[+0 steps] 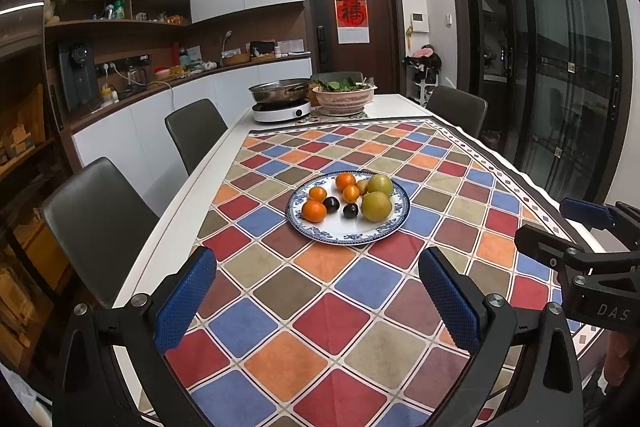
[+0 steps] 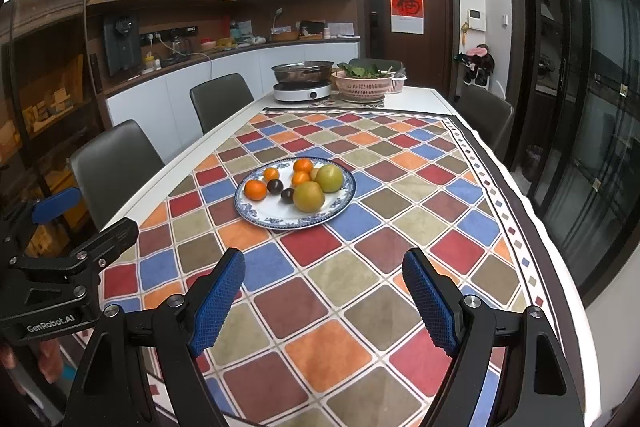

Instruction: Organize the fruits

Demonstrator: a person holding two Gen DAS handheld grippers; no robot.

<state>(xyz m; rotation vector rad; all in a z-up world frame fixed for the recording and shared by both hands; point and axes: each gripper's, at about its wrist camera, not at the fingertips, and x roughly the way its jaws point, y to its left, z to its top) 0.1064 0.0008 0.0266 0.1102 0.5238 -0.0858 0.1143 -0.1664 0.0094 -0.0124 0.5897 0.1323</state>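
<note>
Fruit location: all the fruit is seen on 1 blue-and-white plate, set on the checked tablecloth near the middle of the table, well ahead of both grippers.
Fruit count: 4 oranges, 2 dark plums, 2 large green-yellow pears and 1 small greenish fruit, half hidden between an orange and the far pear, are counted.
Arrangement: oranges and plums are grouped to the left of the plate, pears to the right; some pieces touch.
Left gripper: its blue pads are held wide apart above the cloth; nothing is held between them.
Right gripper: its jaws are likewise spread wide and empty, short of the plate.
Progress: no fruit is gripped or touched, and no second dish for sorting is seen, so the task is judged to be at its start, or possibly already finished; which cannot be told.
Left: if unstarted, every piece is still to be handled.
Left wrist view only: the right gripper is shown from the side at the right edge, above the cloth's border.
Right wrist view only: the left gripper is shown at the left edge, with part of a hand beneath it.
</note>
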